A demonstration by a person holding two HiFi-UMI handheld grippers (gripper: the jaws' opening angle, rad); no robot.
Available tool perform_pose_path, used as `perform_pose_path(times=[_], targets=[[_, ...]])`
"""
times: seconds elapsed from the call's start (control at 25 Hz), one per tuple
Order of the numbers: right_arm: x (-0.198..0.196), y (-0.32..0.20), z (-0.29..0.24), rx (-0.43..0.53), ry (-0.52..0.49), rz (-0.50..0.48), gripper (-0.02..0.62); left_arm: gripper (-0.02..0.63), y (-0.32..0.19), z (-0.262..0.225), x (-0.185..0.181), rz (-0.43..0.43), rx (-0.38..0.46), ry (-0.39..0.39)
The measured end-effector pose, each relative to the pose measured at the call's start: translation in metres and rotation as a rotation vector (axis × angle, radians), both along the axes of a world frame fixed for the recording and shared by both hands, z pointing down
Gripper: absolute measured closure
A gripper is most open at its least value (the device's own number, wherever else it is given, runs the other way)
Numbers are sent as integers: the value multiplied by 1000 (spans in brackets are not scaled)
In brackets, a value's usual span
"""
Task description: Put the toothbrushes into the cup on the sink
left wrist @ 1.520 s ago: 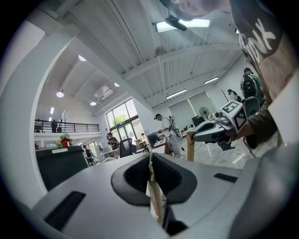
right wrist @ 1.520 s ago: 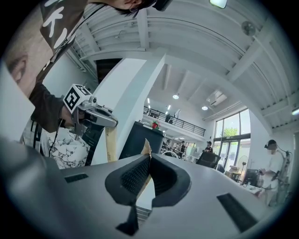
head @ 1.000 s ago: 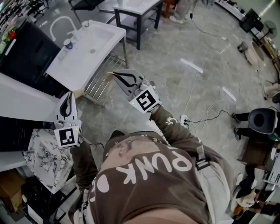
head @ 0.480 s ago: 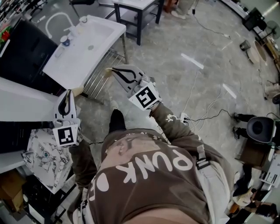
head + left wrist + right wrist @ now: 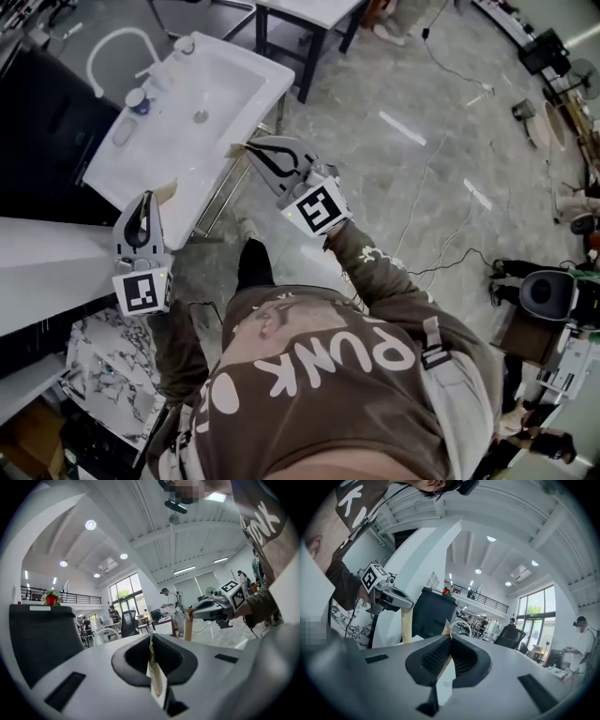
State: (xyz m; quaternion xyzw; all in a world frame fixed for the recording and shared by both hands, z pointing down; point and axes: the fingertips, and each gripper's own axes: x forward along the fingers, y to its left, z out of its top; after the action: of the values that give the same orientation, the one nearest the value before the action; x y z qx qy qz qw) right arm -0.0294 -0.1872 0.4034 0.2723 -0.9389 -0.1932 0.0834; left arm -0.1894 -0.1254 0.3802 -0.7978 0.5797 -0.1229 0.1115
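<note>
Left gripper [image 5: 151,638]: the jaws are closed flat on the left toothbrush [image 5: 156,682], a thin tan piece pinched edge-on between the pads and seen to run up past the tips. Right gripper [image 5: 449,638]: the jaws are likewise pressed together on the right toothbrush [image 5: 446,630], whose tan end shows just above the tips (bristles cannot be made out on either one).

Positions are noted against the sink [image 5: 230,84], a white basin with a drain [image 5: 200,116] near its middle.

- The left gripper is held at the sink's near corner, and its tip is pointed in toward the basin.
- The right gripper is held at the sink's floor-side rim, and its tip is just at the edge.
- How high either gripper stands above the sink cannot be told.
- The cup [image 5: 138,97] is seen upright on the sink's far ledge, near the arched white faucet [image 5: 105,45] and well apart from both toothbrushes.
- Neither toothbrush is in the cup.
- Grey stone floor [image 5: 394,169] is seen beyond the sink's right side.
- The person's brown shirt [image 5: 328,375] fills the head view nearer than the sink.
</note>
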Motion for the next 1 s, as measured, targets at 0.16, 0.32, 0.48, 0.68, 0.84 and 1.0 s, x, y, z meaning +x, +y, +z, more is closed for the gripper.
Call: perform_pose_path(times=[0.16, 0.32, 0.48, 0.68, 0.84, 1.0], targets=[[-45, -71, 7, -7, 29, -10, 584, 598, -63, 13, -48, -14, -32, 16], [-88, -145, 5, 7, 41, -5, 584, 598, -113, 17, -91, -27, -52, 26], [-129, -207, -10, 32, 42, 13, 584, 598, -142, 15, -129, -37, -77, 32], [-163, -284, -20, 76, 53, 30, 584, 598, -173, 23, -149, -47, -103, 41], [-188, -340, -19, 111, 70, 44, 584, 598, -194, 35, -160, -52, -125, 50], [-211, -395, -6, 118, 93, 71, 584, 598, -216, 44, -171, -62, -144, 64]])
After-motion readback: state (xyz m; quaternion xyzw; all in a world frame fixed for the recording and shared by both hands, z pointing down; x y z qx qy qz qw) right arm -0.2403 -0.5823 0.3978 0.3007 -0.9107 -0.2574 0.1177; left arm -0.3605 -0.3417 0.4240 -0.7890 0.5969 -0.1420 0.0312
